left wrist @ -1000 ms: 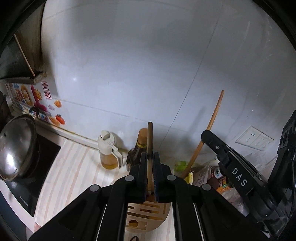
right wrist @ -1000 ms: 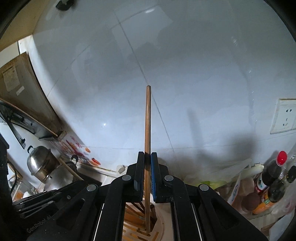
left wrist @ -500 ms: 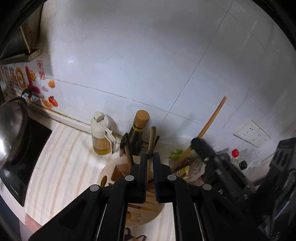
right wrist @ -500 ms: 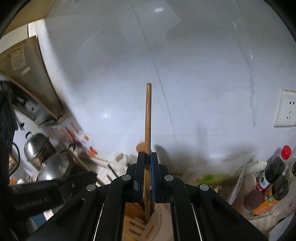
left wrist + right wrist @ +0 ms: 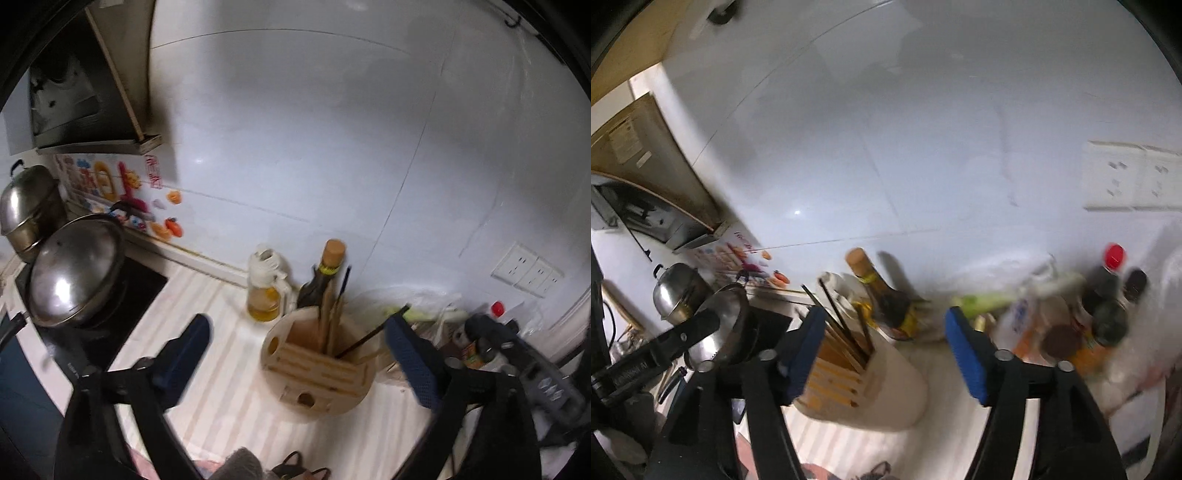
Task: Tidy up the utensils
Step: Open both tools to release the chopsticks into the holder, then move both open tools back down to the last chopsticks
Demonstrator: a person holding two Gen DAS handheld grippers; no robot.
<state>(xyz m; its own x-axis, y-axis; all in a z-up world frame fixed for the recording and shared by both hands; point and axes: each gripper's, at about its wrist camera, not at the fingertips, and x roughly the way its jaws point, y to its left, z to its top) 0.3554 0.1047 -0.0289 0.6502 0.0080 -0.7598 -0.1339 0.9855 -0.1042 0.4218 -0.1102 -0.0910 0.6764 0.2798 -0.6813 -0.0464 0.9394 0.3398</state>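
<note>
My left gripper point(image 5: 295, 354) is spread wide with nothing between its blue pads, hanging above the desk point(image 5: 207, 369) in front of the wooden utensil holder point(image 5: 317, 373). My right gripper point(image 5: 886, 350) is likewise wide apart and empty, its fingers either side of the same holder point(image 5: 871, 387). The chopsticks point(image 5: 330, 321) stand in the holder's open rear compartment, some upright, one dark stick leaning right. Just behind the holder are an oil jug point(image 5: 264, 291) and a dark bottle point(image 5: 321, 277). In the right wrist view motion blur smears the bottles and bags at the right, and the holder's base is cut off behind my fingers.
</note>
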